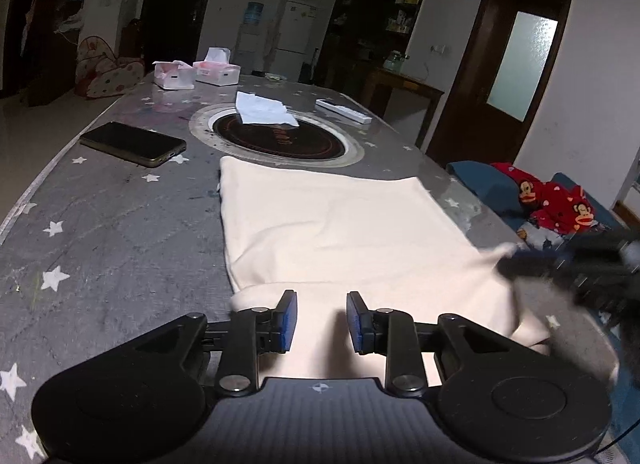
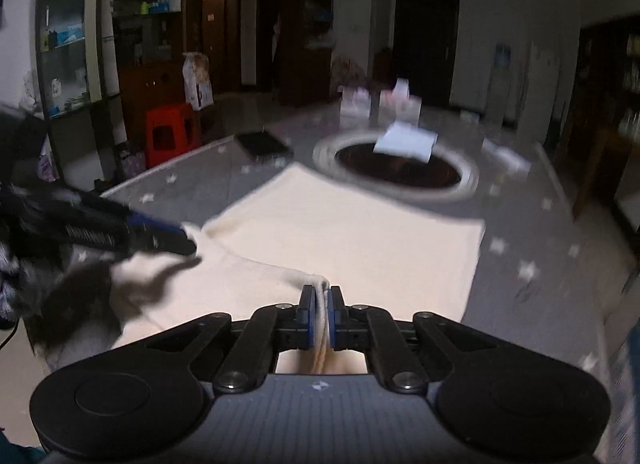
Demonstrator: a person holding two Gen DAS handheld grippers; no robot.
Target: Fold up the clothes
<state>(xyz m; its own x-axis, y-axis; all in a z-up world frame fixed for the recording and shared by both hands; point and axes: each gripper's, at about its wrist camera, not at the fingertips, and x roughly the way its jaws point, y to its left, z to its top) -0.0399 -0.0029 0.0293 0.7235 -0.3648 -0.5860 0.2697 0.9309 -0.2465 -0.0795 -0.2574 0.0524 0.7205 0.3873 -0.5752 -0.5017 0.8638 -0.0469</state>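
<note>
Table (image 1: 100,224): star-printed cover, carrying everything listed.
Garment (image 1: 328,232): cream, lying flat along the near edge, its far hem reaching the round inset (image 1: 276,140); probably spread for folding.
Left gripper (image 1: 321,322): hovering over the near hem, fingers parted, holding nothing.
Right gripper (image 2: 321,312): pinching a raised fold of cloth at the near right corner, seemingly lifting it.
Phone (image 1: 134,143): lying toward the left edge.
Tissue boxes (image 1: 196,73): sitting at the far edge, tissues poking out.
</note>
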